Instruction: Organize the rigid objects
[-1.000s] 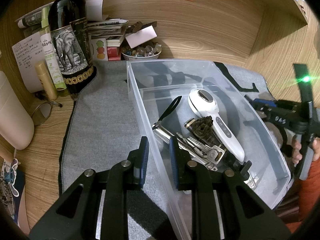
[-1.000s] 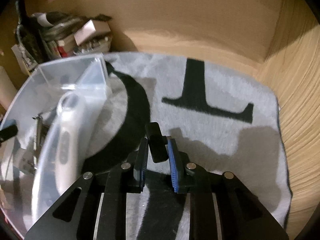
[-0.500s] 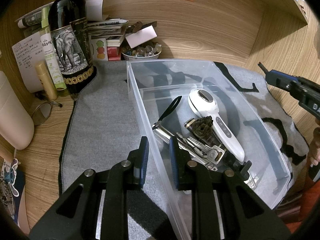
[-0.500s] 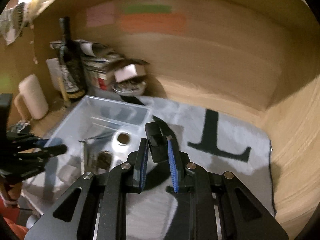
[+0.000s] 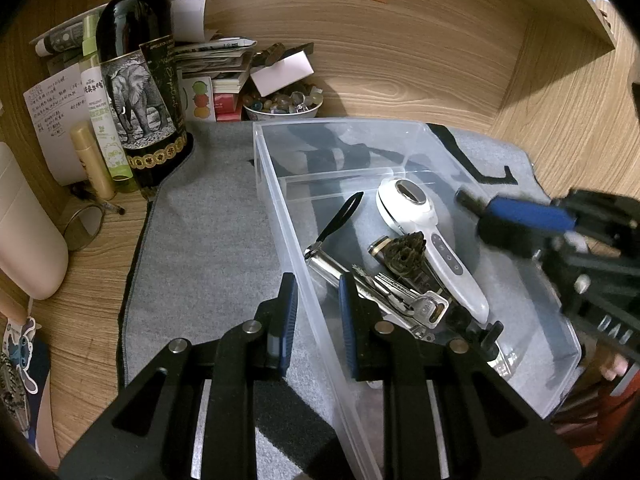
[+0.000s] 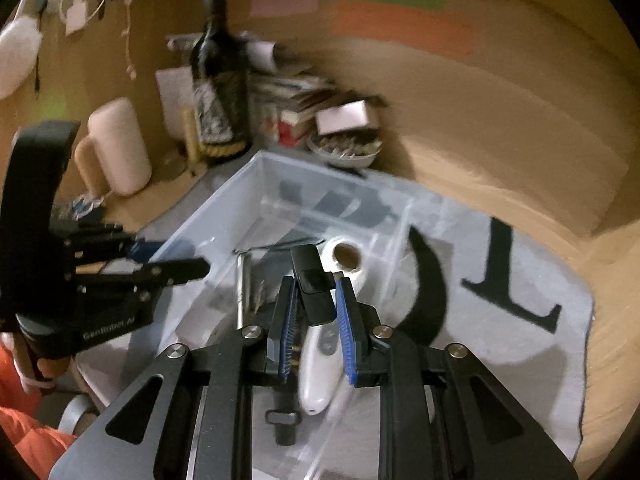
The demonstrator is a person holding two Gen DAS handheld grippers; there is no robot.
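Right wrist view shows the right claw (image 6: 313, 307) clamped on a small black block (image 6: 314, 292), above the clear bin (image 6: 224, 196). Left claw (image 5: 316, 312) pinches the bin's left wall. Better to lower the block into a free corner before releasing.

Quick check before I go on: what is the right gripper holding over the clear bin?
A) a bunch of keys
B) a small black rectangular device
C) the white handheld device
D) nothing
B: in the right wrist view the right gripper pinches a small black rectangular device between its blue pads, above the clear bin.
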